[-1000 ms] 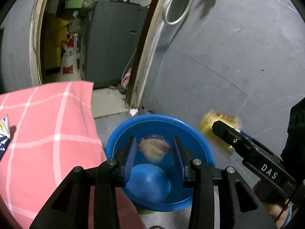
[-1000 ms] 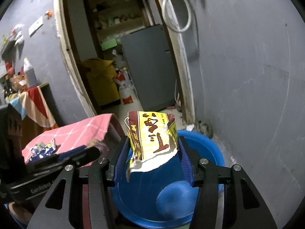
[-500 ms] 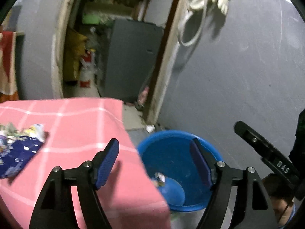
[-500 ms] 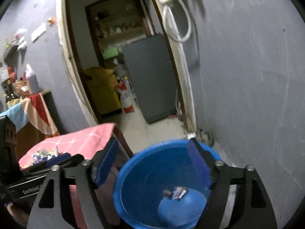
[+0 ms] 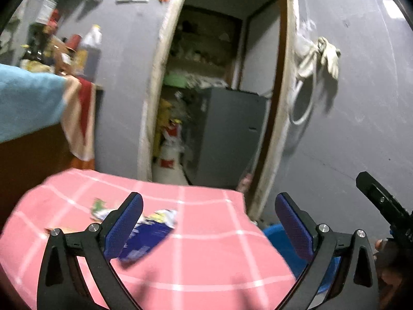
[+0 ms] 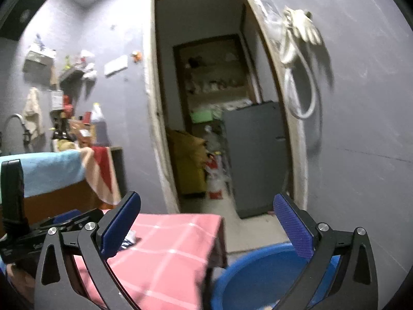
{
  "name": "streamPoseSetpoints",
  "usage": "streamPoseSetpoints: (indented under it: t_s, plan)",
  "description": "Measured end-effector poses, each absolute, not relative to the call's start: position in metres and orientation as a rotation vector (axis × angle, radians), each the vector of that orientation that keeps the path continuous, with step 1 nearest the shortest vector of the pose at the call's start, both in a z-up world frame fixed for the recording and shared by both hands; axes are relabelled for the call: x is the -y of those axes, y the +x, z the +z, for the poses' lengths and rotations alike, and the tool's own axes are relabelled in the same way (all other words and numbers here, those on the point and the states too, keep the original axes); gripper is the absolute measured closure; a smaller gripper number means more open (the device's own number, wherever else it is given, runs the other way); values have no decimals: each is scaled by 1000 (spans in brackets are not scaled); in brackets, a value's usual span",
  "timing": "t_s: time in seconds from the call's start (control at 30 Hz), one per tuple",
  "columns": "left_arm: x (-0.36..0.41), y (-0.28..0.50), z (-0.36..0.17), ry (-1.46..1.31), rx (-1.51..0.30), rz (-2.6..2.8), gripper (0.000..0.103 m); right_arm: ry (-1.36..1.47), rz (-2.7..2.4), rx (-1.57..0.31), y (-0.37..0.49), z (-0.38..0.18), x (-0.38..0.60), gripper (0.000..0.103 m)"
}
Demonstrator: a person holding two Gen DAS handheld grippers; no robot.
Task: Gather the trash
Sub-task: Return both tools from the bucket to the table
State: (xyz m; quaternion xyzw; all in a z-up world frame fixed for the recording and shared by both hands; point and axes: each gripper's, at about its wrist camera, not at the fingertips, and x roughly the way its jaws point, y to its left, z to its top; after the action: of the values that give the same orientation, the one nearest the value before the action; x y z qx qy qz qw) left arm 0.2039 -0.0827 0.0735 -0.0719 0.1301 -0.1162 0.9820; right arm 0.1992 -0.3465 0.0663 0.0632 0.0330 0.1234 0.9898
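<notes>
Pink checked cloth carries what's left: a blue wrapper toward its left side, with a small green-white scrap just beyond it, blurred. Left gripper is wide open and empty, hovering above the cloth with the wrapper partly behind its left finger. To take it well, I'd shift left until the wrapper sits between the pads, come down flat, and pinch a raised fold, not the cloth. Blue basin sits on the floor off the cloth's right edge, so the carry is short. Right gripper is also wide open and empty, above the basin's near rim. Keep it out of the left's path. Risk: pinching cloth along with the wrapper.
</notes>
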Motion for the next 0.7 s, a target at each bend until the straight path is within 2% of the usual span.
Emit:
streamPoseSetpoints:
  t_s: [0.37, 0.7]
  plan:
    - [8, 168, 84, -176, -178, -84, 2, 61, 368, 32, 194, 71, 281, 0]
    - [-53, 157, 78, -156, -178, 30, 2, 76, 448, -19, 216, 64, 233, 0]
